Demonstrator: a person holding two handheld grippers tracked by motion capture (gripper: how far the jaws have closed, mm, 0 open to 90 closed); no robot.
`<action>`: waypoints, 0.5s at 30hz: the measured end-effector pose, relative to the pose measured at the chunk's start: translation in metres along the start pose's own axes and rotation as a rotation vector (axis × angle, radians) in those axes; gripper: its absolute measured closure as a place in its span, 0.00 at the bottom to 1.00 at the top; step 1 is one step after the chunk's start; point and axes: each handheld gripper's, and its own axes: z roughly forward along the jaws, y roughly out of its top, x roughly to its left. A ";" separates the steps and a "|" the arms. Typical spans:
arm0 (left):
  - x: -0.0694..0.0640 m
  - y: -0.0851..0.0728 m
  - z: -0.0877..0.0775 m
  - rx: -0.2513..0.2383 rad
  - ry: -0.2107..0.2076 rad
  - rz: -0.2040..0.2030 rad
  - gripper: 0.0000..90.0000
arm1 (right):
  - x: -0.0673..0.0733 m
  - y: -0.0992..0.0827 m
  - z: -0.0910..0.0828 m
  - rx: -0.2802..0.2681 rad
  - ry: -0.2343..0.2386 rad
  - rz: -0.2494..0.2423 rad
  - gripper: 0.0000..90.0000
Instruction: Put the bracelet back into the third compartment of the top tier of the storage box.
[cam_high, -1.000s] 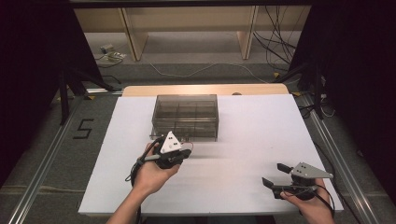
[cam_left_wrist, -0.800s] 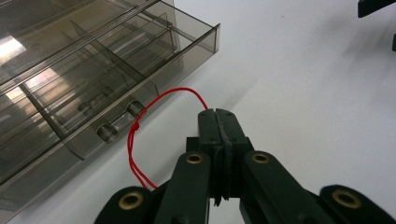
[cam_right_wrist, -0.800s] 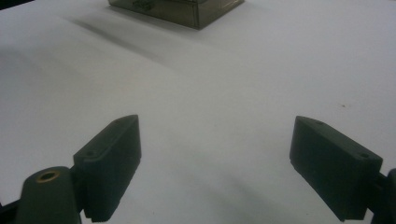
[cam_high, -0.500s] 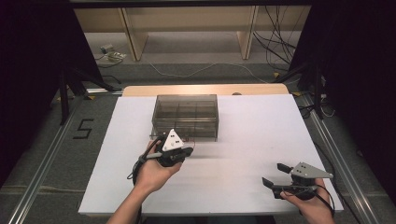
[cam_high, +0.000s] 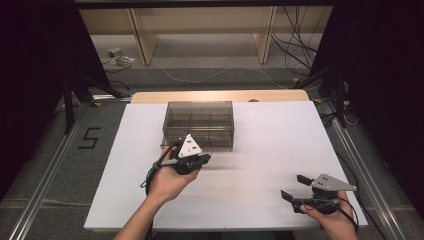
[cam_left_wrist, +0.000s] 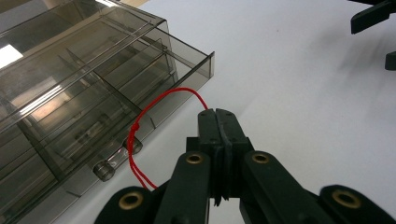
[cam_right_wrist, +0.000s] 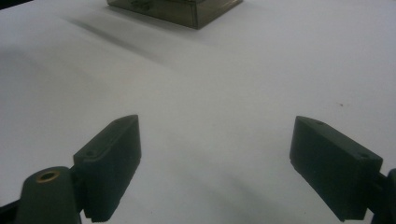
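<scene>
Red thread loop (cam_left_wrist: 154, 105) pinched in left gripper (cam_left_wrist: 219, 116), arching toward smoky clear plastic compartment box (cam_left_wrist: 88, 93) just ahead-left; right gripper (cam_right_wrist: 215, 158) idling spread, well apart.

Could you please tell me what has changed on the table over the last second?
Nothing has visibly changed. The left hand-held gripper stays shut on the red string at the clear box, and the right hand-held gripper stays open near the table's front edge.

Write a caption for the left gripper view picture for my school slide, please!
Left tool shut on a red string loop tied to the smoky clear compartment box.
</scene>
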 end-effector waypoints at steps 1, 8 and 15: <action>0.000 0.001 0.000 0.000 -0.001 0.001 1.00 | 0.000 0.000 0.000 0.000 0.000 0.000 0.19; 0.002 0.004 0.002 0.003 -0.004 0.006 1.00 | 0.000 0.000 0.000 0.002 0.001 0.003 0.19; 0.003 0.010 0.004 0.002 -0.005 0.017 1.00 | 0.000 0.000 0.001 0.002 -0.001 0.005 0.19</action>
